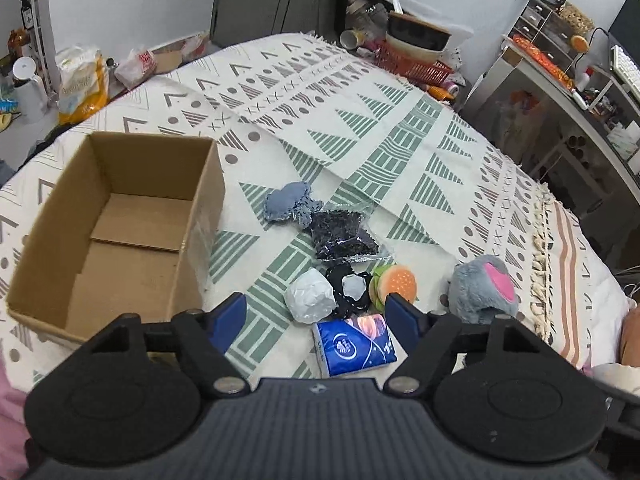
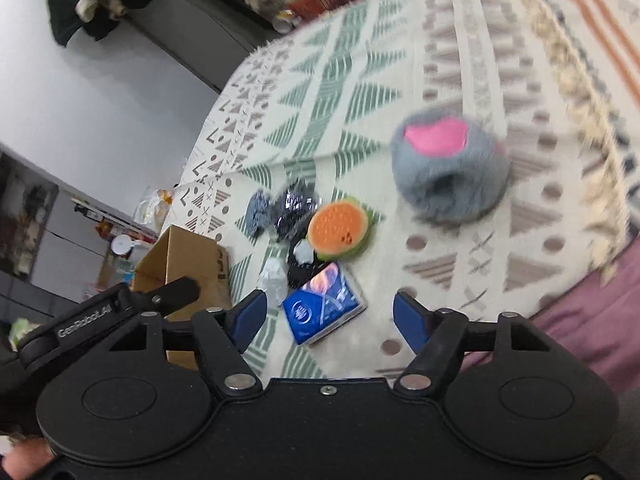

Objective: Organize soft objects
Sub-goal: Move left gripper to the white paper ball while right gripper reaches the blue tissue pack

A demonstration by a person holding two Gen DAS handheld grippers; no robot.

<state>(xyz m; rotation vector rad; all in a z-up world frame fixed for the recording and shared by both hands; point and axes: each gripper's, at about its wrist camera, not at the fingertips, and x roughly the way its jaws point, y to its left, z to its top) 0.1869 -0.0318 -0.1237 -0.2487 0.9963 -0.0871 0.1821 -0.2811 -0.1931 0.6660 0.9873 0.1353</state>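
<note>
An empty cardboard box [image 1: 108, 232] stands open on the patterned bed cover [image 1: 360, 120], left of a cluster of soft things. The cluster holds a blue tissue pack [image 1: 354, 346], a white crumpled ball [image 1: 310, 296], a black-and-white pouch [image 1: 352, 290], a burger plush [image 1: 396, 284], a dark bag [image 1: 346, 238] and a grey-blue cloth [image 1: 286, 202]. A grey furry plush with a pink patch [image 1: 482, 290] lies to the right. My left gripper [image 1: 318, 316] hangs open just above the tissue pack. In the blurred right wrist view my right gripper [image 2: 330, 316] is open over the tissue pack [image 2: 324, 304], with the grey plush [image 2: 448, 168] beyond.
Beyond the bed's far edge sit an orange basket with stacked bowls [image 1: 416, 52] and bags on the floor [image 1: 82, 80]. A desk with drawers and clutter [image 1: 560, 64] stands to the right. The left gripper's body [image 2: 108, 316] shows beside the box [image 2: 184, 256] in the right wrist view.
</note>
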